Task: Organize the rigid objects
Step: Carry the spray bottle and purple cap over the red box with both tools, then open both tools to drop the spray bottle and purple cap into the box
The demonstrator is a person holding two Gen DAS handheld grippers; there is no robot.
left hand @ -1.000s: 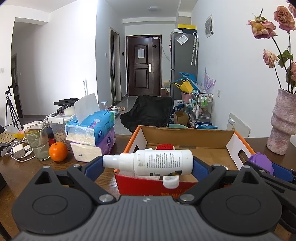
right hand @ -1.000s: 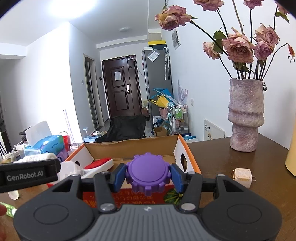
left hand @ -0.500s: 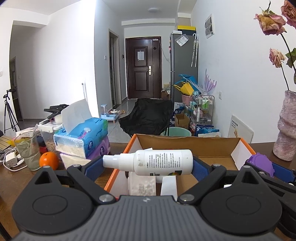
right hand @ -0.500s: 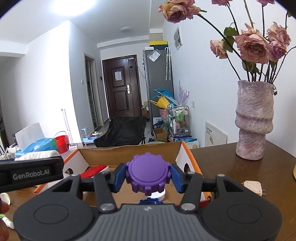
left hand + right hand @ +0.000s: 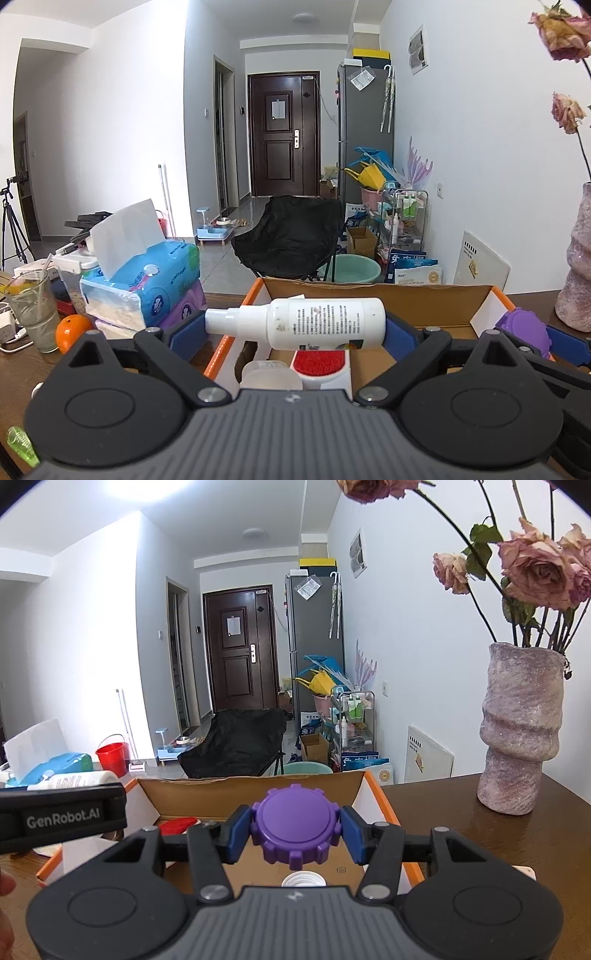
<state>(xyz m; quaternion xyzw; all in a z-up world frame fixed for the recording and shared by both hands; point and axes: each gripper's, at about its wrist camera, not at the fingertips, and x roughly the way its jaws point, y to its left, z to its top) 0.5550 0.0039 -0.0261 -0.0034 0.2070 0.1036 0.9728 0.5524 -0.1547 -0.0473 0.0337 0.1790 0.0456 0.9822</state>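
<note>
From the left wrist view, my left gripper clamps a white spray bottle crosswise, held above the open cardboard box. I judge this the drop-in step; next I need to lower and release clear of the red-topped item already inside. Only this view shows the tissue packs and orange.

From the right wrist view, my right gripper grips a purple lid over the same box, above a white bottle mouth. Only here is the whole vase visible.
</note>
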